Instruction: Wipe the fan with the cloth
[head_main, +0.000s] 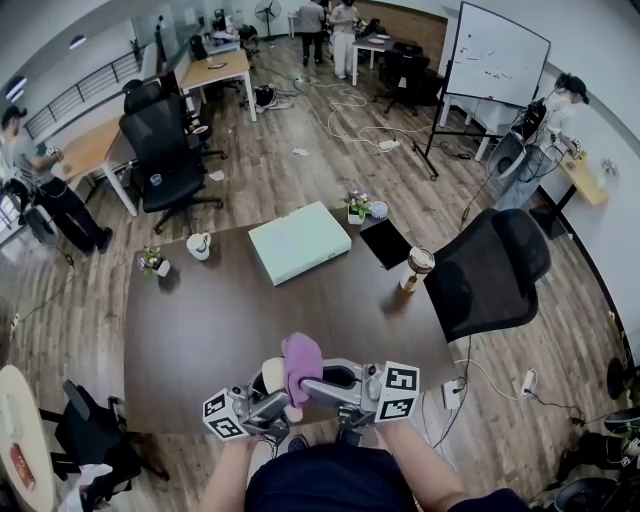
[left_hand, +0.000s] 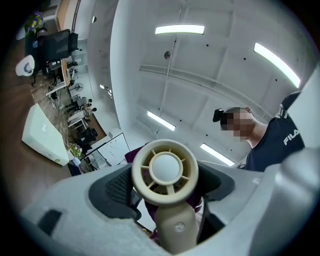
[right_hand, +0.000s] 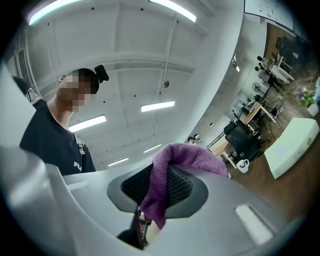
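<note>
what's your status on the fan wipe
Left gripper shut on fan. Right gripper shut on purple cloth, draped beside fan head. Nothing in the way.

We are finding the near half of the worktop (head_main: 200, 350) open ahead of the left claw (head_main: 272, 402) and right claw (head_main: 320, 385). Farther out, a pale green box (head_main: 300, 242) is blocking the middle, a tumbler (head_main: 416, 268) the right side, a mug (head_main: 199, 245) and small plant (head_main: 152, 262) the far left.

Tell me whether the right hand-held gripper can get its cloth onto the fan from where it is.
Probably yes: the cloth hangs right next to the fan that the left hand-held gripper holds, nothing between them.
</note>
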